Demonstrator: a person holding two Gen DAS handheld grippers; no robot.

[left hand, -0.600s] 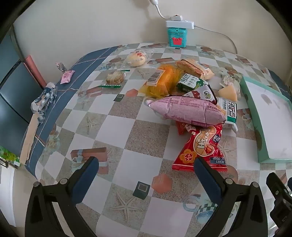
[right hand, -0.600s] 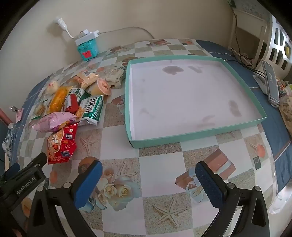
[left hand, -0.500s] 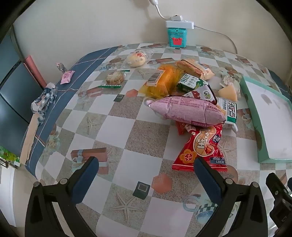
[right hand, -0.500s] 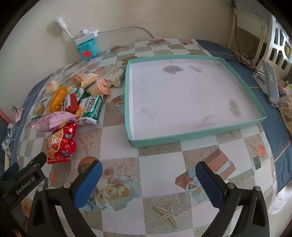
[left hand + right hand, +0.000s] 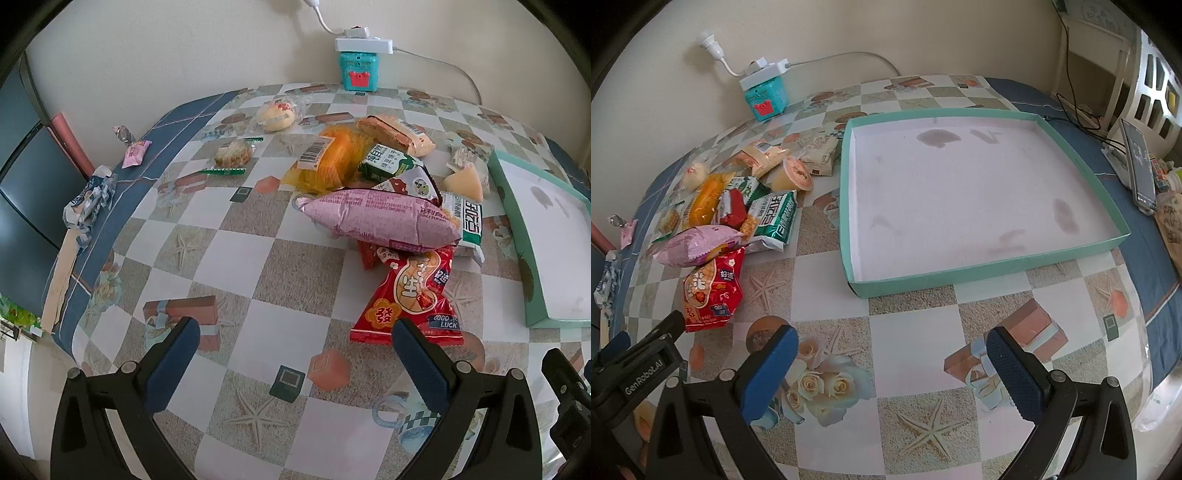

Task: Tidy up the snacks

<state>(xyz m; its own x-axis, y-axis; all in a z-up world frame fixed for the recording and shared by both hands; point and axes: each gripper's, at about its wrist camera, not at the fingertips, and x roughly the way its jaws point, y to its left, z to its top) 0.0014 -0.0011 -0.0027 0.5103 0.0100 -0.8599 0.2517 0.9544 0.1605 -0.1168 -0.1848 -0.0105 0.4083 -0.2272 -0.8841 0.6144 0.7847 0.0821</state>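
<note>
While both grippers hang over the table (image 5: pixel 908 347), its cover reads as a glossy checked cloth printed with starfish, roses and gift boxes, blue-bordered at the edges. Left gripper (image 5: pixel 295 350): jaws spread wide, nothing between them, bare cloth below. Right gripper (image 5: pixel 892 354): likewise wide apart and empty. Snack pile (image 5: pixel 384 199) sits at 1 o'clock in the left wrist view, 10 o'clock in the right wrist view; red peanut bag (image 5: pixel 410 295) nearest, pink packet (image 5: pixel 376 219) lying across it. Teal tray (image 5: pixel 975 199) at 12 o'clock in the right view, empty, stained white floor, just beside the pile. Cream wall behind; teal box (image 5: pixel 764 98) with white power strip on top at 11 o'clock against it. Phone (image 5: pixel 1141 166) at 2 o'clock near the table edge.
</note>
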